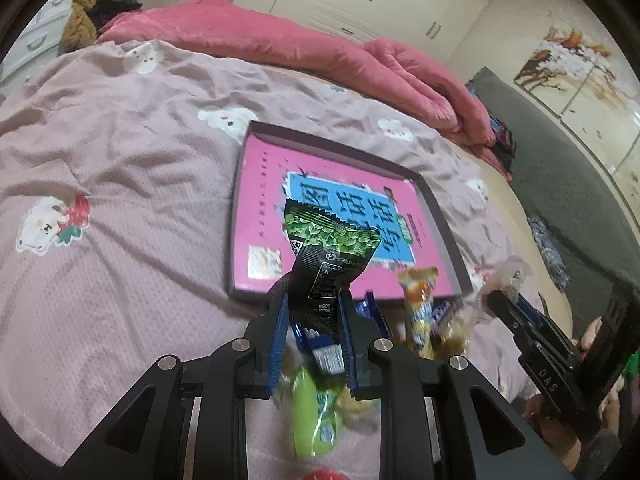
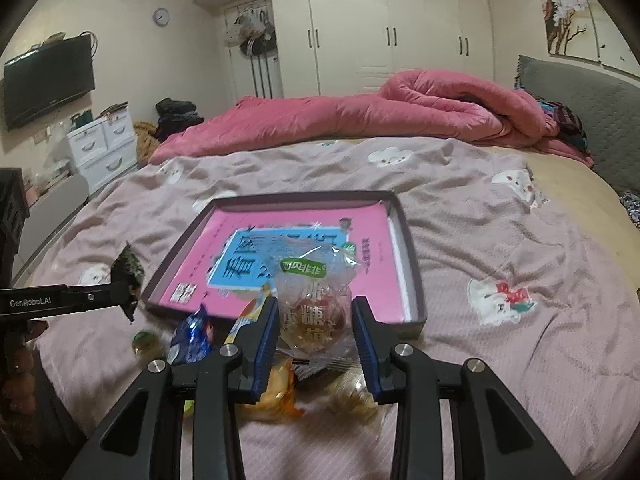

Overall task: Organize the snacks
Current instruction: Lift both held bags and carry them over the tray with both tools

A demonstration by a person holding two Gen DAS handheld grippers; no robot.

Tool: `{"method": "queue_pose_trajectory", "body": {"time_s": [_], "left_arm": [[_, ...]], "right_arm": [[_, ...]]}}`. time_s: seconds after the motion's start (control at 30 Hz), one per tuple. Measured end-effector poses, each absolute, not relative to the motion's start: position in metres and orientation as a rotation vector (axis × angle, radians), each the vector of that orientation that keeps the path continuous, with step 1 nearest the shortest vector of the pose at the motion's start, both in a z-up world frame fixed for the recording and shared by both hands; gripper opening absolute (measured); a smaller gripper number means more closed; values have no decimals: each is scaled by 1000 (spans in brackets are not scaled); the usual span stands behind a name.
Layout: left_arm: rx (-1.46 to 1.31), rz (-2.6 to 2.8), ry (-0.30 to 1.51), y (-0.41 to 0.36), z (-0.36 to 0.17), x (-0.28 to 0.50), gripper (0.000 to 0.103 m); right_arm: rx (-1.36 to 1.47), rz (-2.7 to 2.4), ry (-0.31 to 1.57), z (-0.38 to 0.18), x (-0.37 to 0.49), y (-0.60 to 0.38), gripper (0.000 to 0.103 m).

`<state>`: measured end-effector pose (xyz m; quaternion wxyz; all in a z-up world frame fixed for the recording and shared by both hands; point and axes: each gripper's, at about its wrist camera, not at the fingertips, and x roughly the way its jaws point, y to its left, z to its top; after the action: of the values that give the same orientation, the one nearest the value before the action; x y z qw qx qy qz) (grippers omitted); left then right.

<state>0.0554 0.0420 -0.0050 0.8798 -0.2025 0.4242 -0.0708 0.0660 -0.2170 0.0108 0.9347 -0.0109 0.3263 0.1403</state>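
My left gripper is shut on the lower end of a black and green snack packet, which stands up above the bed. In the right wrist view that packet sticks out of the left gripper at the far left. My right gripper is shut on a clear packet with a reddish-brown snack inside, and this clear packet also shows in the left wrist view. Just beyond both grippers lies a shallow dark-rimmed box with a pink book in it. Loose snacks lie under the grippers.
The pile on the pink bedsheet includes a blue packet, a light green packet and an orange-topped packet. A rolled pink quilt lies across the far side. A grey headboard stands at the right.
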Motion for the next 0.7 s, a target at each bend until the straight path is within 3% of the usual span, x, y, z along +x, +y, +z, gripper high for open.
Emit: {"method": "queue_pose_trajectory", "body": {"time_s": [0.7], "left_arm": [[-403,-75,952,34,-34,112,25]], "right_arm": [[28,203,743,-17,134,-231,37]]}}
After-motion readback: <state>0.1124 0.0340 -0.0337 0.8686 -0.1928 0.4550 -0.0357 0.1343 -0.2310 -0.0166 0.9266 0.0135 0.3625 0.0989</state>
